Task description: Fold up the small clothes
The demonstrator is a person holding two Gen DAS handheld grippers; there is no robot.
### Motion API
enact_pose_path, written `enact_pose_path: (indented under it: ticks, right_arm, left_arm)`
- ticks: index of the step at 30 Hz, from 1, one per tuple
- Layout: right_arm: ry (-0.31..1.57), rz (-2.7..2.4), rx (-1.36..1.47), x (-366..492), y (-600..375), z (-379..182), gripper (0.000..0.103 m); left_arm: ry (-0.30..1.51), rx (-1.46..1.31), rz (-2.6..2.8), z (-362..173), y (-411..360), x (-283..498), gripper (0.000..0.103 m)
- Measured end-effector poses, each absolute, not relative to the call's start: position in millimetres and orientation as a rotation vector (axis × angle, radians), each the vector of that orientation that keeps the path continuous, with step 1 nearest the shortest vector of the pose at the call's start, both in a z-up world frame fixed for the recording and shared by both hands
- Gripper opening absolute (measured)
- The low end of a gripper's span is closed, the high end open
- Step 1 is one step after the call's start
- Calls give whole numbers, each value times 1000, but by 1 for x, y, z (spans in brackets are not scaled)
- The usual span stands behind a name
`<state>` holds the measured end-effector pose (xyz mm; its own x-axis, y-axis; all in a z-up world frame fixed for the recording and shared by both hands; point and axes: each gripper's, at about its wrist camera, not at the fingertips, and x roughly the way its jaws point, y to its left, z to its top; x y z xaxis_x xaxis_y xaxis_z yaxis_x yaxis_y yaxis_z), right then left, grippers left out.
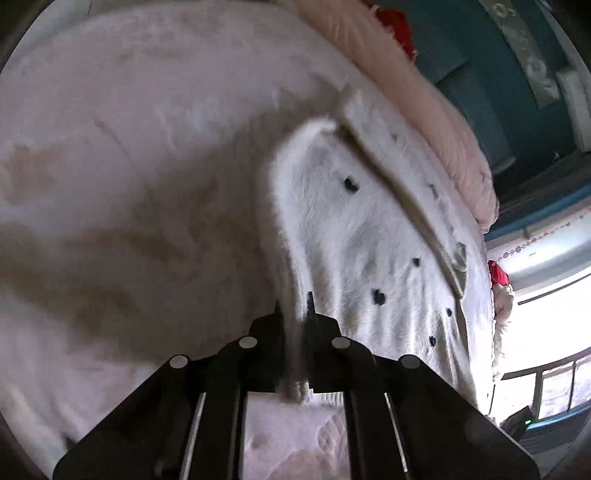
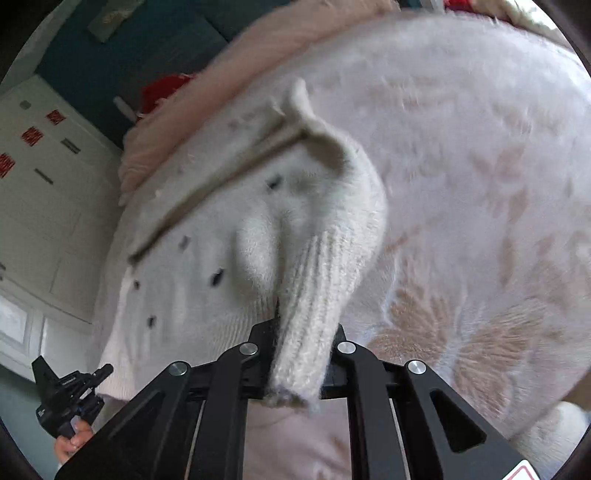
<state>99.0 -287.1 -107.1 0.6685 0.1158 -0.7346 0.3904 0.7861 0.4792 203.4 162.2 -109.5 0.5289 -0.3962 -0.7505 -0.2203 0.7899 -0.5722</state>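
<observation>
I'm pinching the sweater's point(image 1: 354, 229) hem edge in my left gripper point(image 1: 293, 314), jaws nearly closed on it. My right gripper point(image 2: 306, 325) is clamping its ribbed cuff point(image 2: 310, 314). The sweater is lying on the bed point(image 1: 129, 166).

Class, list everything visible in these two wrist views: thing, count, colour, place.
Sweater: one, white with dark spots, lying on the bed, edges lifted.
Sweater cuff: one, ribbed cream, clamped in right jaws.
Blanket: one, pale pink with floral pattern, covering the bed.
Quilt: one, pink, along the bed's far edge.
Red item: red, behind the quilt; blurred.
Cabinet: white, beside bed.
Left gripper: black, shut on the sweater's edge.
Right gripper: black, shut on cuff.
</observation>
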Motion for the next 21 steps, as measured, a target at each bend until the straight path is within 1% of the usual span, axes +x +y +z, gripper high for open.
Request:
enact_pose_path:
  ticks: [3, 7, 11, 13, 16, 18, 21]
  right_arm:
    - [813, -128, 603, 82, -278, -72, 9]
    - [847, -93, 530, 56, -272, -49, 9]
    - [1000, -42, 422, 11, -268, -54, 9]
    - [1119, 6, 322, -21, -259, -63, 9]
    - [1233, 82, 291, -71, -249, -70, 9]
    - [1282, 129, 304, -100, -241, -71, 9]
    - [1282, 173, 319, -130, -233, -58, 9]
  left_arm:
    - [993, -615, -176, -79, 167, 179, 6]
    - [1001, -521, -228, -54, 167, 136, 6]
    - [1099, -431, -274, -54, 167, 85, 6]
    - [1159, -366, -306, -56, 164, 54, 6]
    - [1237, -304, -353, -57, 166, 4, 6]
    - [1269, -280, -376, -53, 169, -24, 6]
    - [1264, -259, -409, -34, 170, -48, 6]
